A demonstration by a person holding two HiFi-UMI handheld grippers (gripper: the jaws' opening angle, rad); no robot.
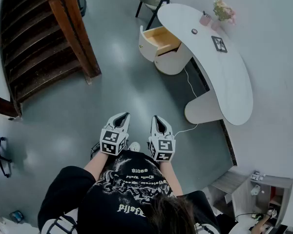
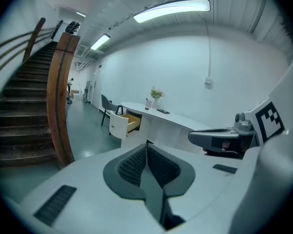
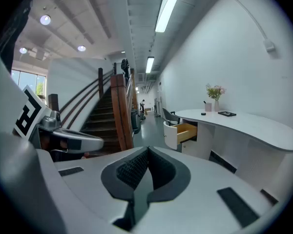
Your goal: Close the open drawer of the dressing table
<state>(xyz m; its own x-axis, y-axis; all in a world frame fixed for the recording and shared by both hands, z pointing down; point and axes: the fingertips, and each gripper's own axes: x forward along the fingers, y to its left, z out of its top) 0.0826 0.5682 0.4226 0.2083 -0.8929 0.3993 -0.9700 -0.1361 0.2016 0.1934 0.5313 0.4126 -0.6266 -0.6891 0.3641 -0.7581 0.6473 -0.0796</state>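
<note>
At the far end of the desk (image 1: 219, 77), well ahead of both grippers, the drawer (image 1: 158, 39) stands pulled out of the rounded cabinet (image 1: 175, 61) under the desk top. Its pale wood inside is on show, and its white curved front faces away from the desk, toward the staircase (image 1: 44, 43). So the slide line runs from that white front straight back into the desk, and by my reading any push has to land on the front and drive that way. From the person's spot the drawer lies ahead and over to the desk side, with open floor (image 1: 122, 82) between. It shows a touch left of the left gripper's nose in the left gripper view and a touch right of the nose in the right gripper view. Now the left gripper (image 1: 123, 116): its fingers (image 2: 132, 165) are clenched tight together, nothing between them, nothing touched. The right gripper (image 1: 157, 118) is the same story, dark pads pressed flat against each other and empty. The two ride side by side, noses tipped a little down, both well apart from the drawer. The right one sits on the desk side and looks to me a shade nearer, though there is little in it.
</note>
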